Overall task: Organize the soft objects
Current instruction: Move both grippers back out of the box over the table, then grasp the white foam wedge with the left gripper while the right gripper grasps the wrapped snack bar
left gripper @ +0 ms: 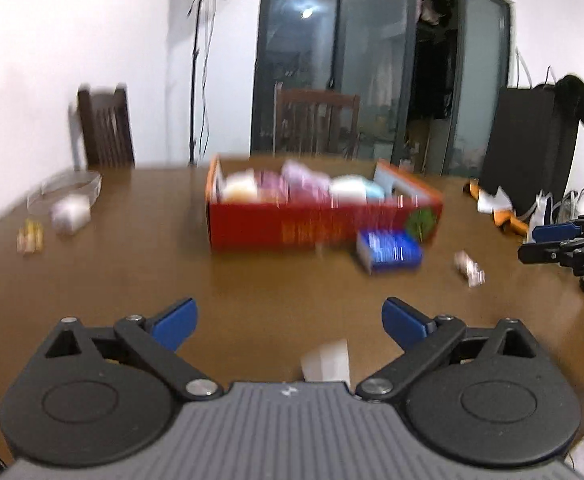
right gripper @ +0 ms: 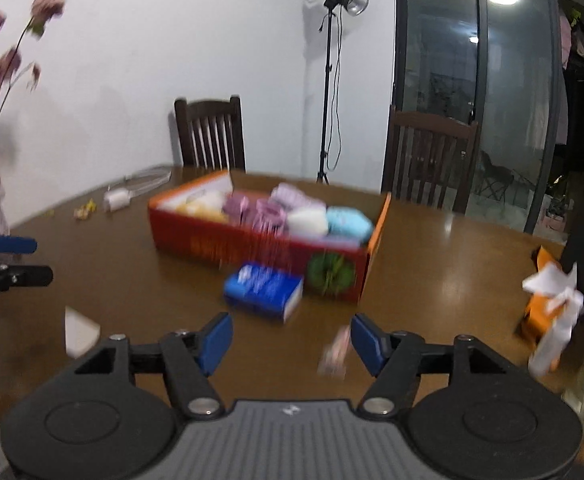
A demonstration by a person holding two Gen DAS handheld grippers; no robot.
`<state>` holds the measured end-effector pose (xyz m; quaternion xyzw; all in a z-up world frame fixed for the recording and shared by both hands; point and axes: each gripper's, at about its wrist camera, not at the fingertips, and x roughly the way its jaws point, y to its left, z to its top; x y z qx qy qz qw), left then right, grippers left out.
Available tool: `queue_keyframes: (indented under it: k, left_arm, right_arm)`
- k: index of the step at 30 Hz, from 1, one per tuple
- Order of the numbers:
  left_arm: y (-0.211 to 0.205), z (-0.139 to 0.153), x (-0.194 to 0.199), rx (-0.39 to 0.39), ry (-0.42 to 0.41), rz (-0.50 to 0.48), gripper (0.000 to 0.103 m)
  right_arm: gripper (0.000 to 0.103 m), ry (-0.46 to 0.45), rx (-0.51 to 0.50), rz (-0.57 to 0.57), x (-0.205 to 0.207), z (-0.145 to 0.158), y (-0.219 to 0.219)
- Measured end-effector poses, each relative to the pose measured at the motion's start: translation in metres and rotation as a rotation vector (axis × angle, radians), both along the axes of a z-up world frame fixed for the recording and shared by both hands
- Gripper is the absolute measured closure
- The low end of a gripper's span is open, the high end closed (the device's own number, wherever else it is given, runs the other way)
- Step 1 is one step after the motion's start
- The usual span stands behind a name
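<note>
Brown wooden table [left gripper: 131, 264] fills the left wrist view, blurred. At centre sits the red box [left gripper: 324, 224], packed with pastel soft bundles [left gripper: 304, 184]; a blue packet [left gripper: 390, 250] lies just beside its front right corner. Low in the frame the left gripper [left gripper: 289, 320] has its jaws spread wide, nothing between them. The right gripper [left gripper: 564, 240] pokes in at the right edge.

Over to the right wrist view: the same box [right gripper: 251, 248] sits at mid-frame, bundles [right gripper: 312, 216] inside. The right gripper [right gripper: 289, 342] is parted and empty, a small wrapper [right gripper: 334, 354] on the table near its right finger.
</note>
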<state>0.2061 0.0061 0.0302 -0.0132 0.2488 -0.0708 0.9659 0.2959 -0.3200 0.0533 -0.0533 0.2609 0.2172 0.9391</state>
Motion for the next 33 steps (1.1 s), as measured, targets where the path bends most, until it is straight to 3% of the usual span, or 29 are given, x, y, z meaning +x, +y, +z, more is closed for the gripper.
queue_keyframes:
  k: [3,8,11,12,14,15,18,21,23,25,33]
  left_arm:
    - [-0.010,-0.026,-0.001,0.035,0.015,0.036,0.003]
    - [-0.016,-0.038,0.007,0.017,0.043,0.028,0.021]
    - [-0.019,-0.040,0.014,0.032,0.062,0.029,0.042]
    - [-0.019,-0.041,0.017,0.029,0.081,0.014,0.055]
    - [-0.020,-0.044,0.017,0.011,0.098,-0.027,0.067]
    - [-0.021,-0.045,0.017,0.011,0.097,-0.038,0.076]
    - [-0.027,-0.044,0.016,0.043,0.081,-0.046,0.079]
    - [-0.029,-0.043,0.019,0.053,0.071,-0.048,0.081]
    - [-0.029,-0.042,0.023,0.048,0.072,-0.044,0.082]
    - [-0.028,-0.042,0.026,0.049,0.069,-0.038,0.083]
    - [-0.020,-0.034,0.026,-0.021,0.062,-0.045,0.083]
  right_arm:
    - [0.038,0.025,0.004,-0.012,-0.011,-0.021,-0.002]
    - [0.038,0.069,0.034,-0.075,0.002,-0.044,-0.010]
    - [0.039,0.071,0.049,-0.104,0.016,-0.049,-0.012]
    - [0.039,0.075,0.052,-0.109,0.022,-0.051,-0.013]
    - [0.040,0.082,0.052,-0.115,0.035,-0.055,-0.012]
    - [0.045,0.085,0.047,-0.115,0.042,-0.058,-0.010]
    - [0.053,0.103,0.022,-0.118,0.066,-0.064,-0.004]
    - [0.070,0.133,0.005,-0.112,0.086,-0.068,0.002]
    - [0.071,0.144,0.006,-0.108,0.094,-0.071,0.003]
    - [0.083,0.148,0.009,-0.101,0.099,-0.073,0.003]
    - [0.087,0.117,0.017,-0.074,0.088,-0.064,0.002]
